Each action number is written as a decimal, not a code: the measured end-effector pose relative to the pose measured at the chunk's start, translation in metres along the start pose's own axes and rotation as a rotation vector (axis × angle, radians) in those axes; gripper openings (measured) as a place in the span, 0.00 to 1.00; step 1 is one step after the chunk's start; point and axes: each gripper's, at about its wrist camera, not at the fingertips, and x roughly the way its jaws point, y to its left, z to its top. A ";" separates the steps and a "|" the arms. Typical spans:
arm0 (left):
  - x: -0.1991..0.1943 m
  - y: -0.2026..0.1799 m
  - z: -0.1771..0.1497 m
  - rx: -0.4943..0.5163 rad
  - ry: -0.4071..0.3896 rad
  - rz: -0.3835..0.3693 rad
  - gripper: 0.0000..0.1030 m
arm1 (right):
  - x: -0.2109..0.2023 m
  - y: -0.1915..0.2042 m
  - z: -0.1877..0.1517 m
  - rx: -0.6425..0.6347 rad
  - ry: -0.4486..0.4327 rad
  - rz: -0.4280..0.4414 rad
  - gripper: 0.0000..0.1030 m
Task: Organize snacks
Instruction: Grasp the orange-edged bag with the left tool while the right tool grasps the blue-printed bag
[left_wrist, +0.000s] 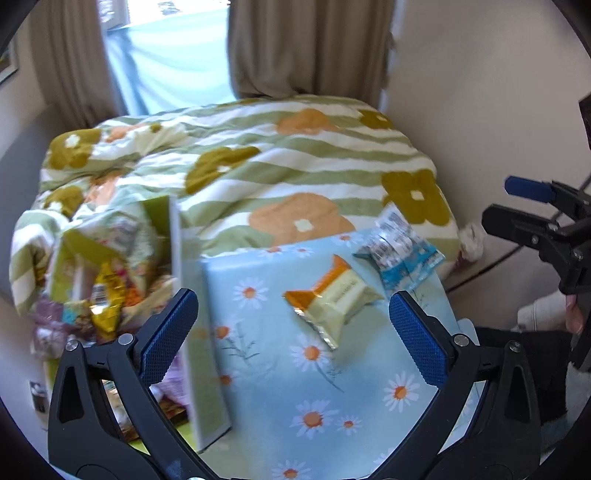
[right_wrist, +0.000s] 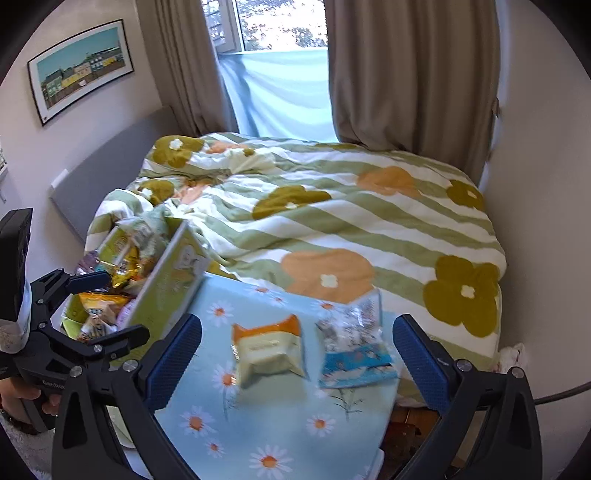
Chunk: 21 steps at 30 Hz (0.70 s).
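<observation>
- My left gripper (left_wrist: 293, 332) and right gripper (right_wrist: 297, 356) both hang spread wide, gripping nothing.
- Below them, an orange-and-cream foil snack packet (left_wrist: 330, 297) lies beside a blue-and-clear plastic snack bag (left_wrist: 400, 249) on the daisy-print blue tabletop (left_wrist: 295, 398).

We hold our left tool (left_wrist: 293, 332) level and pointing forward, its two blue-padded fingers (left_wrist: 170, 334) spread wide apart with nothing between them. Our right tool (right_wrist: 297, 360) sits in the same pose, jaws wide and empty, blue pads (right_wrist: 419, 363) facing each other. Each tool shows at the edge of the other's view, the two well apart side by side, and our bare fingers wrap the left tool's handle.
</observation>
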 end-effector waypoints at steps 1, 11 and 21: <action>0.010 -0.007 0.002 0.019 0.024 -0.016 1.00 | 0.004 -0.009 -0.003 0.015 0.011 0.000 1.00; 0.123 -0.051 0.004 0.290 0.265 -0.040 1.00 | 0.066 -0.068 -0.032 0.129 0.121 0.003 1.00; 0.205 -0.064 -0.003 0.489 0.425 -0.053 0.94 | 0.139 -0.086 -0.050 0.164 0.232 -0.011 1.00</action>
